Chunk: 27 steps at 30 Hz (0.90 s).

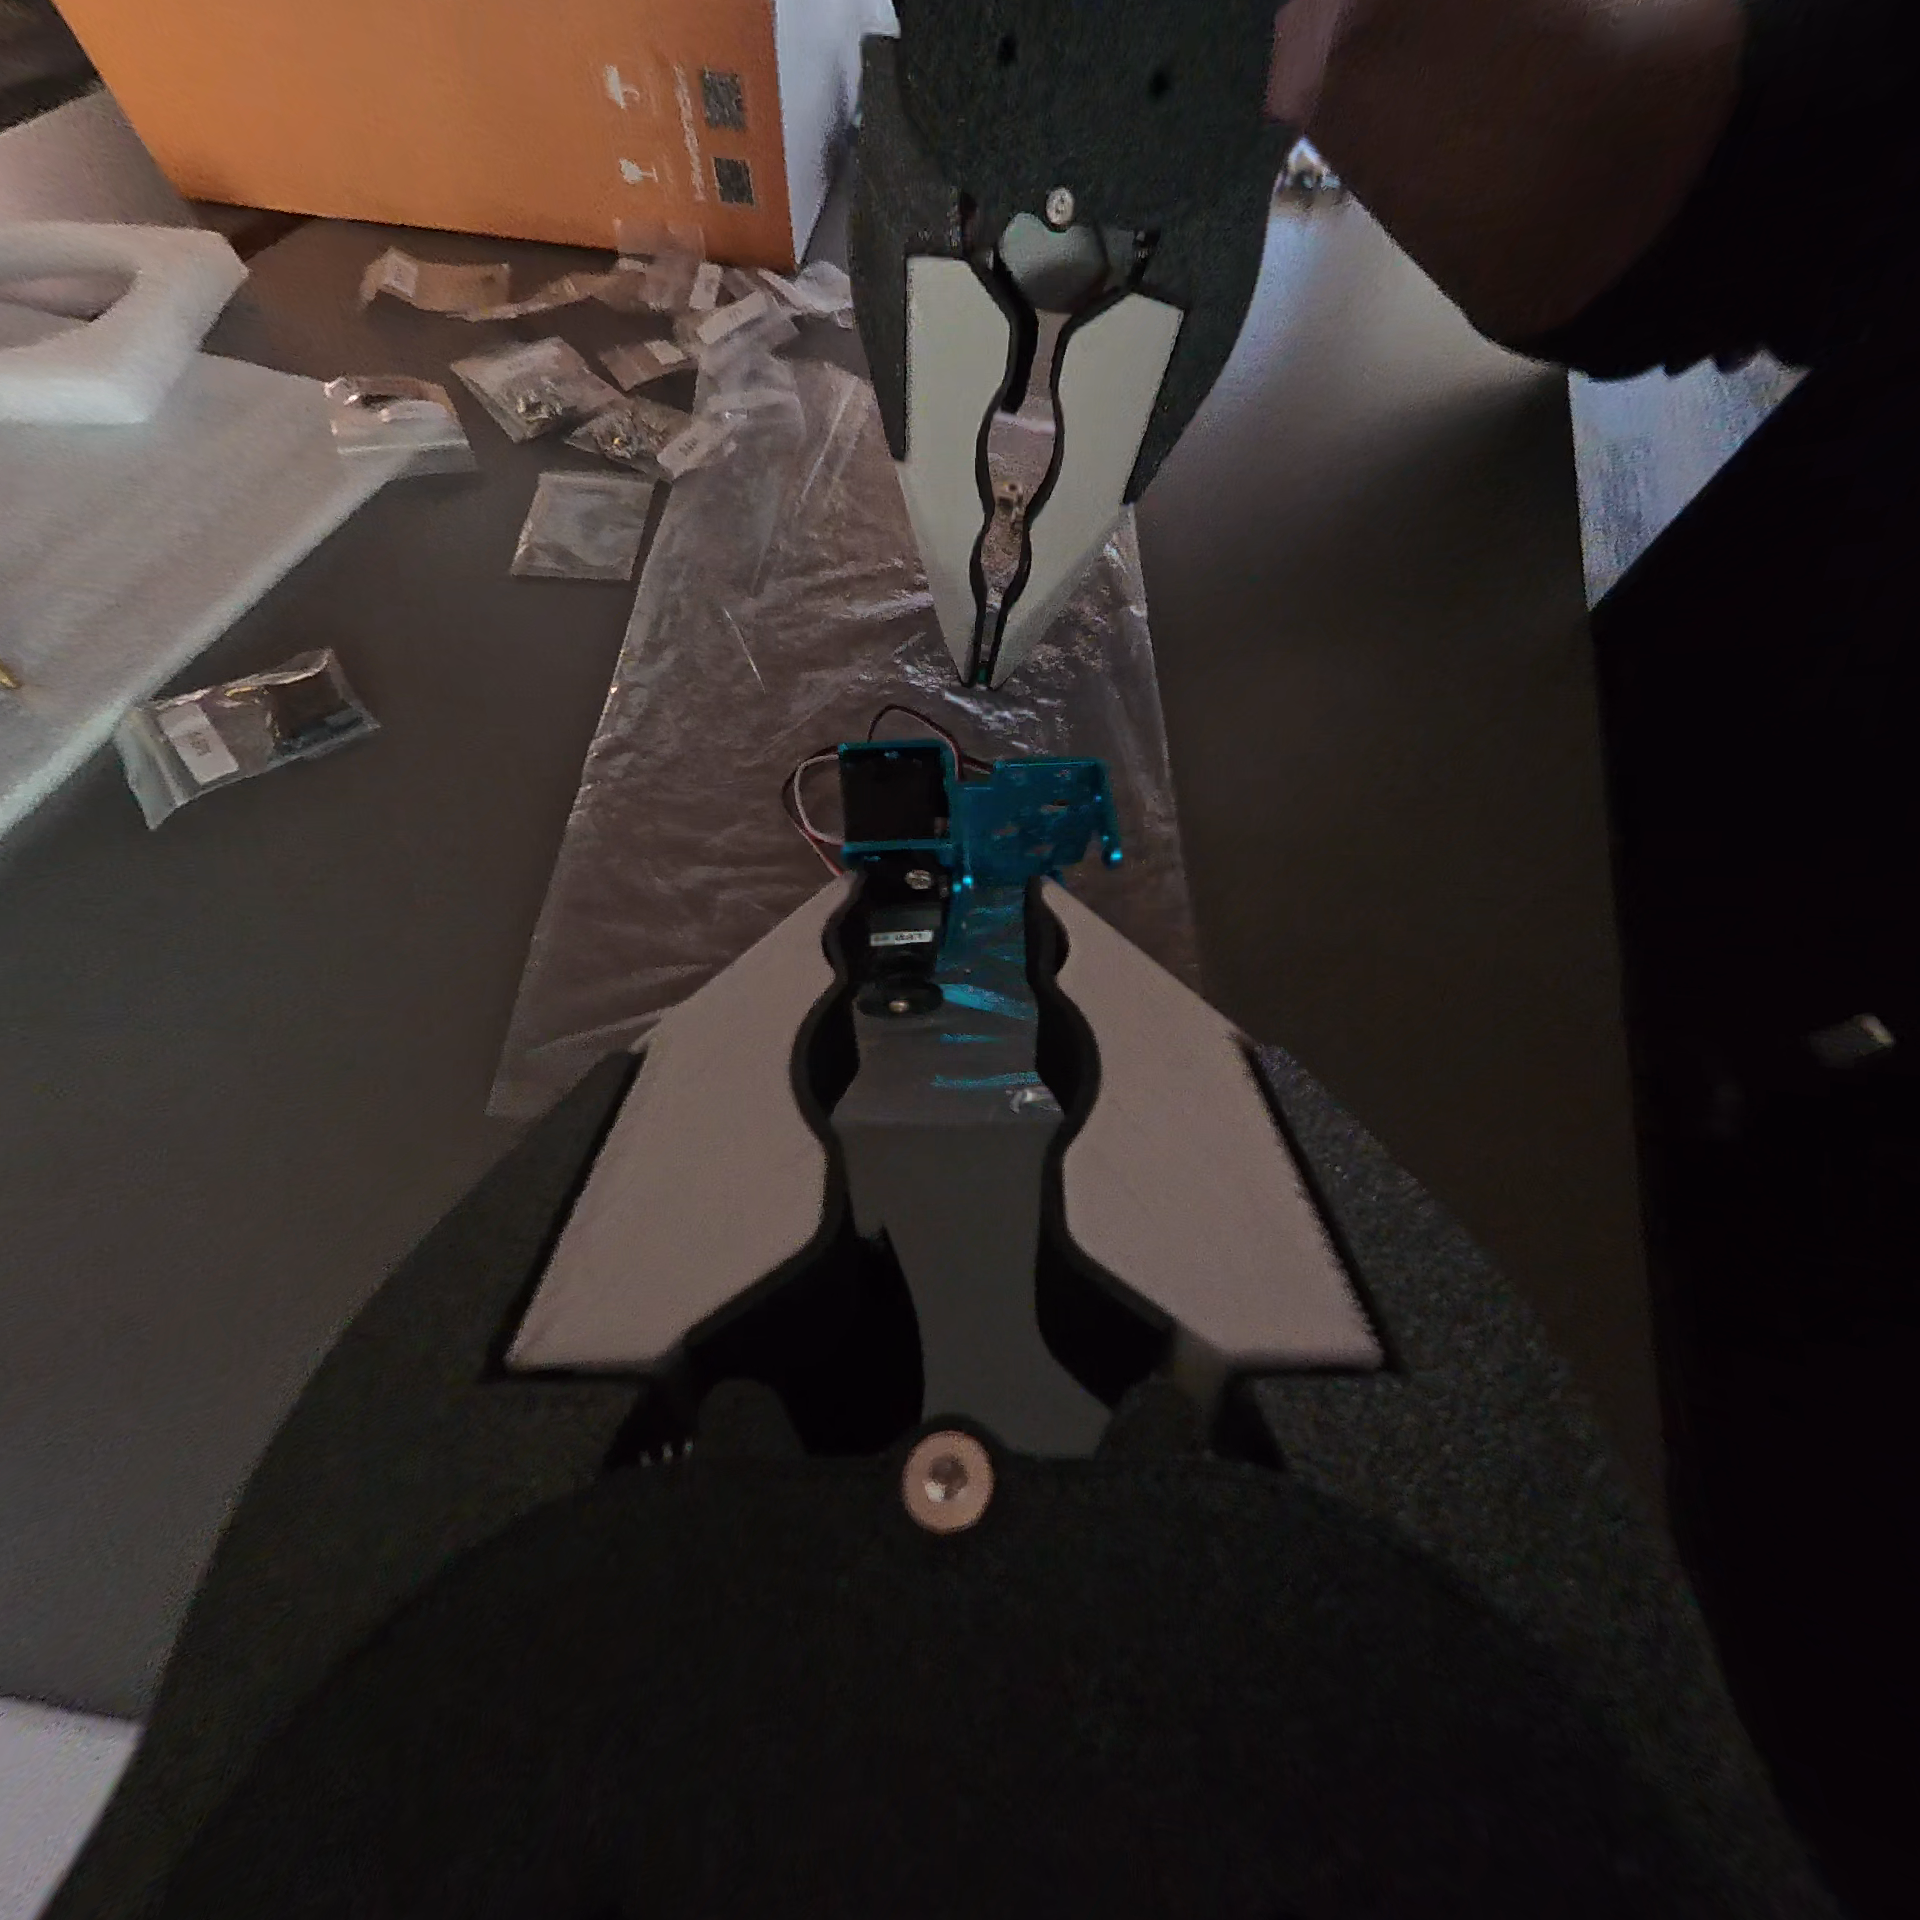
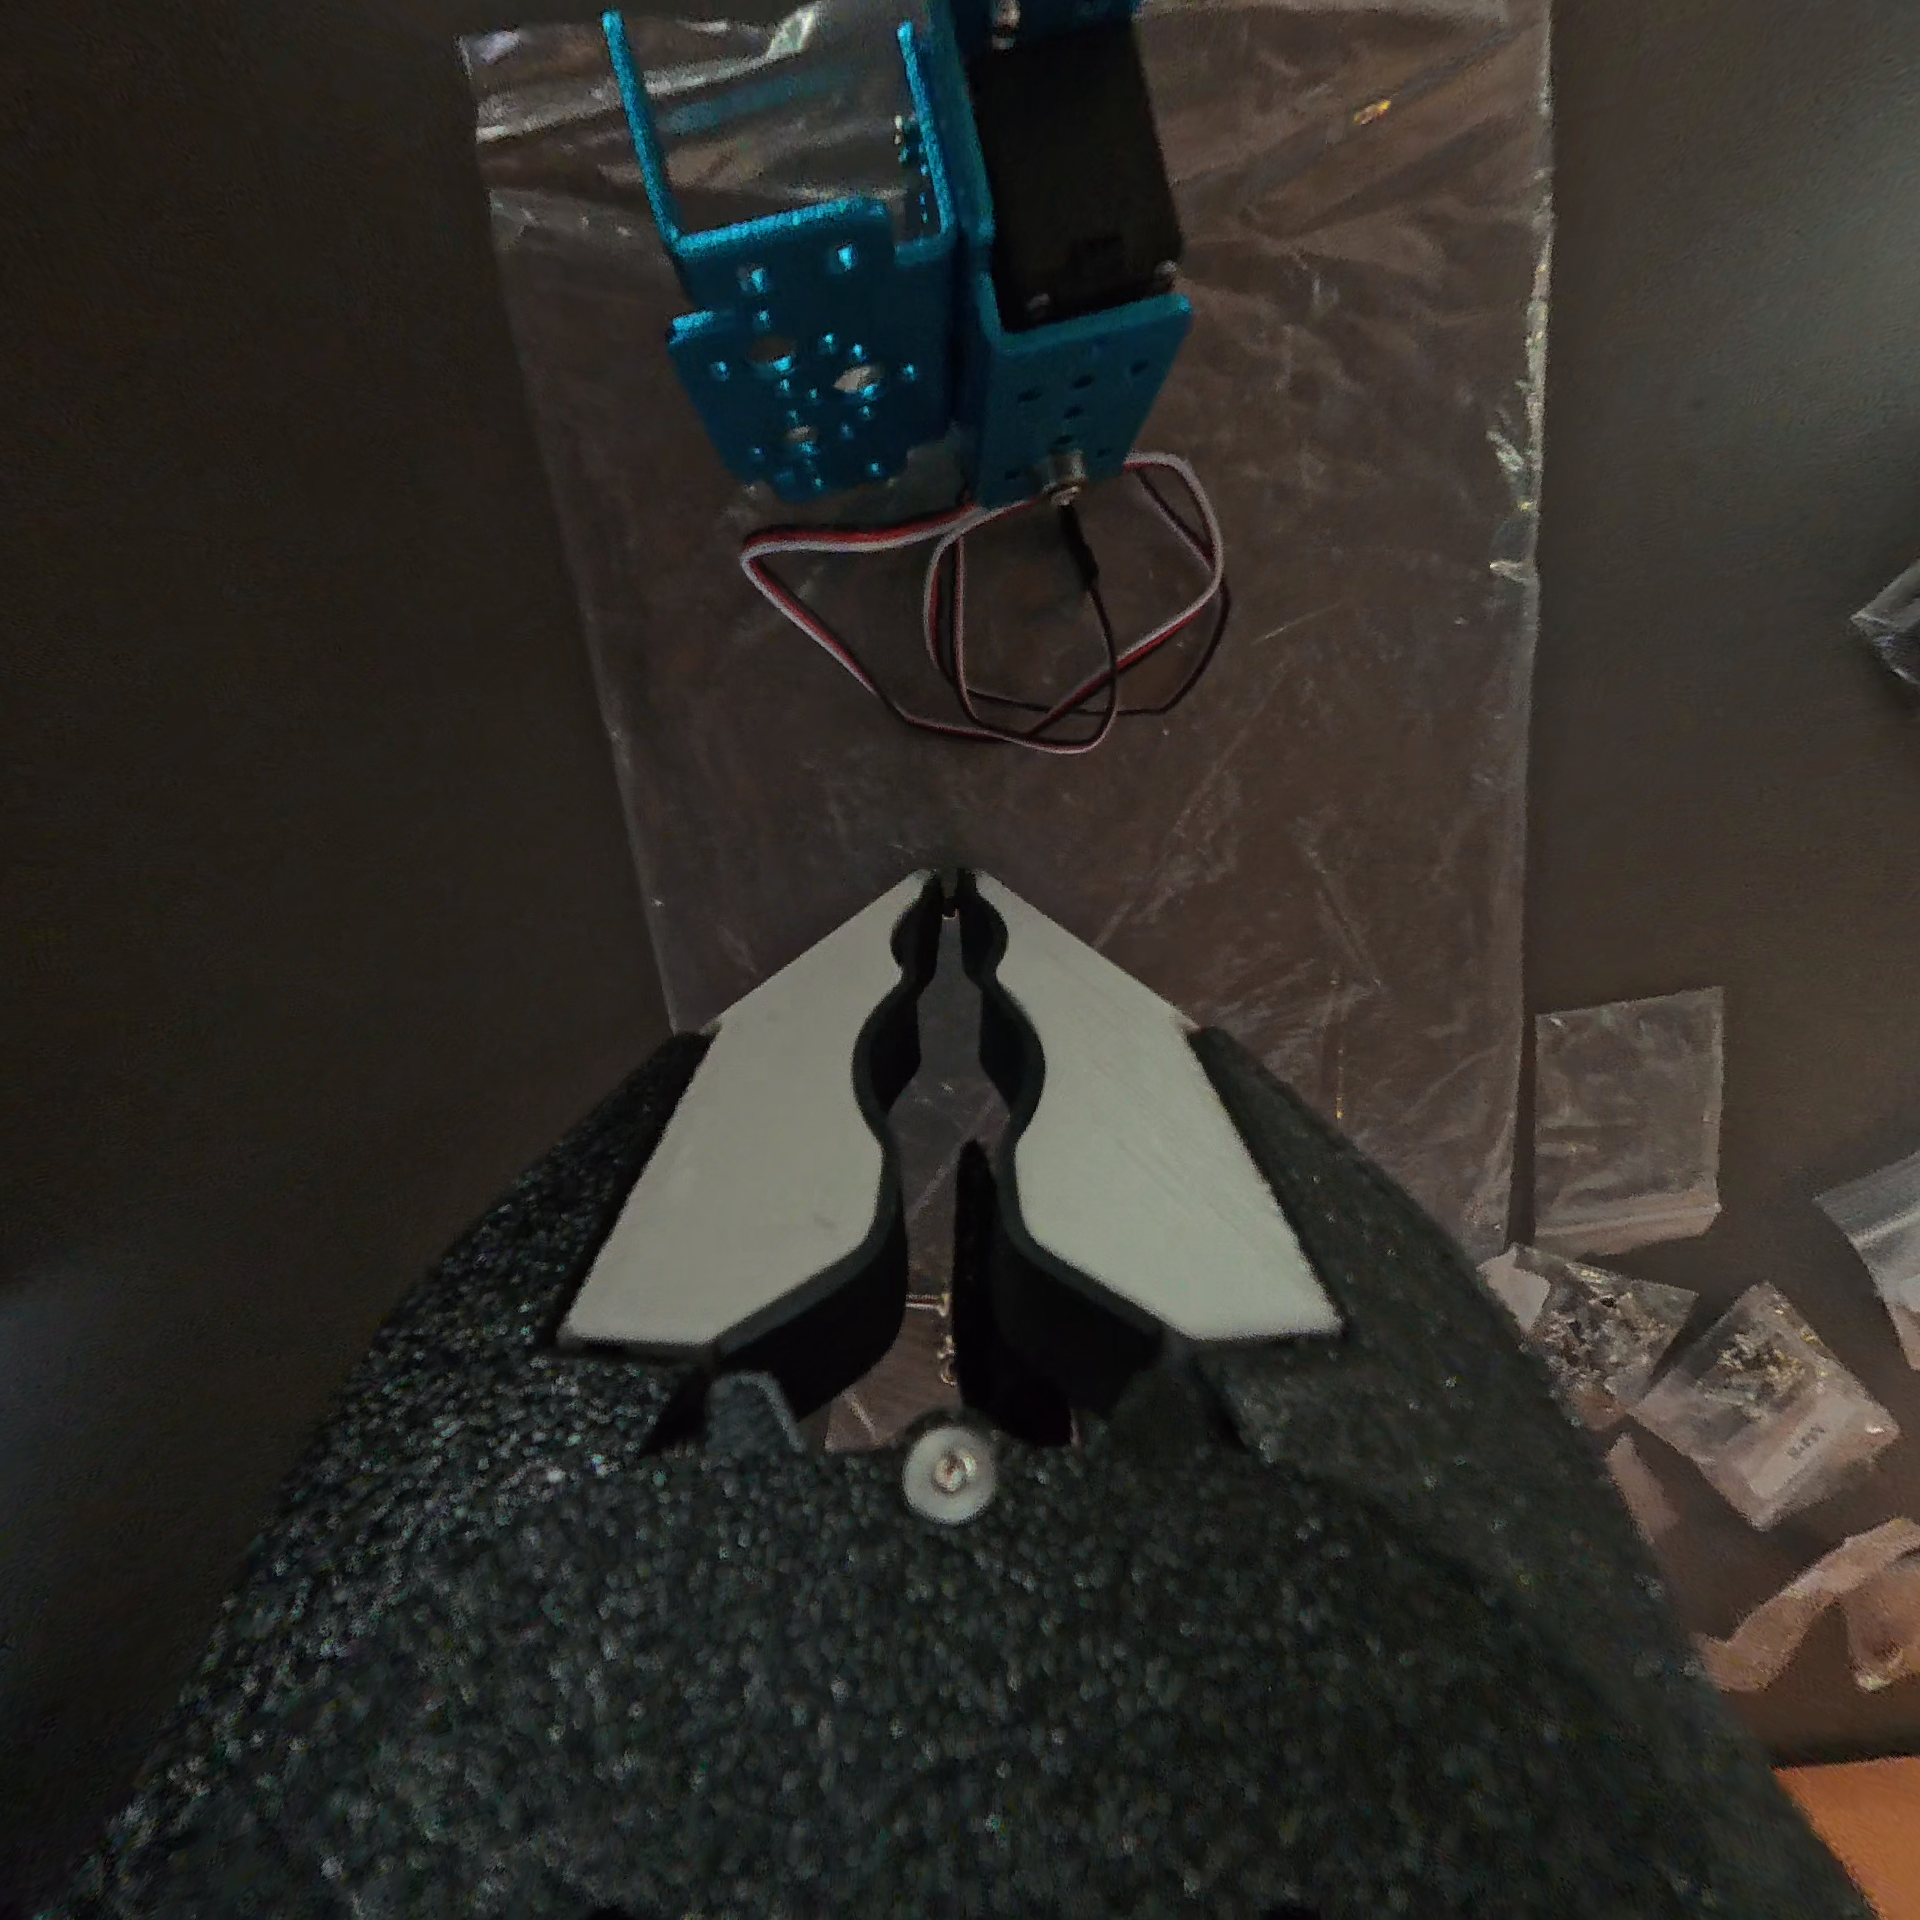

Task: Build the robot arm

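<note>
Straight ahead on the dark desk (image 1: 312, 1039), on a clear crinkled plastic bag (image 2: 1299, 831), sits the blue anodised metal bracket assembly with a black servo motor (image 1: 914, 821), its red, white and black wire loop (image 2: 1039, 644) trailing towards my right side. My left gripper (image 1: 948, 883) has its fingers spread wide either side of the servo end, close in, though whether they touch it I cannot tell. My right gripper (image 2: 948, 883) has its fingers nearly together, holding nothing, well short of the bracket. Unopened small clear hardware packets (image 1: 582, 395) lie beside an orange cardboard box (image 1: 436, 114).
</note>
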Each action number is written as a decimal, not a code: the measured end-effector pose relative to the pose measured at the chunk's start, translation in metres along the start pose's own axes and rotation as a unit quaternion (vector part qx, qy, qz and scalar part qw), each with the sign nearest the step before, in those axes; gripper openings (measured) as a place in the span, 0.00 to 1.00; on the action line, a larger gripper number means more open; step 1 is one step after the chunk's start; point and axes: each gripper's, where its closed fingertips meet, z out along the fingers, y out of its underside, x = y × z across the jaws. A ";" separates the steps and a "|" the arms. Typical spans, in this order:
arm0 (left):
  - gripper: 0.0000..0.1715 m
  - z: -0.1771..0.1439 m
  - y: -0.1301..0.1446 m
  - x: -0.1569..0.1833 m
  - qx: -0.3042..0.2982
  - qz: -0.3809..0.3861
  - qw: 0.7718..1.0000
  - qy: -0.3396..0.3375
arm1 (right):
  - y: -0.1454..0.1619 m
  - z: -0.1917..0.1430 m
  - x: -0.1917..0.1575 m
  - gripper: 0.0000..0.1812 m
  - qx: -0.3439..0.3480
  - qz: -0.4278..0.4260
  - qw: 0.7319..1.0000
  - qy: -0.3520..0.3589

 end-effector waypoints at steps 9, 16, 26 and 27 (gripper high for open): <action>0.16 -0.010 -0.001 0.013 0.046 -0.050 0.996 -0.066 | 0.013 -0.007 0.000 0.05 0.007 0.026 1.000 -0.001; 0.16 -0.006 0.001 0.010 0.042 -0.060 0.994 -0.081 | 0.012 -0.002 -0.004 0.04 -0.012 0.000 1.000 -0.002; 0.17 -0.003 0.008 0.010 0.032 -0.062 0.994 -0.085 | 0.009 -0.004 -0.006 0.05 -0.004 0.001 1.000 -0.019; 0.17 -0.003 0.007 0.010 0.032 -0.063 0.994 -0.085 | 0.009 -0.004 -0.005 0.05 -0.005 0.001 1.000 -0.019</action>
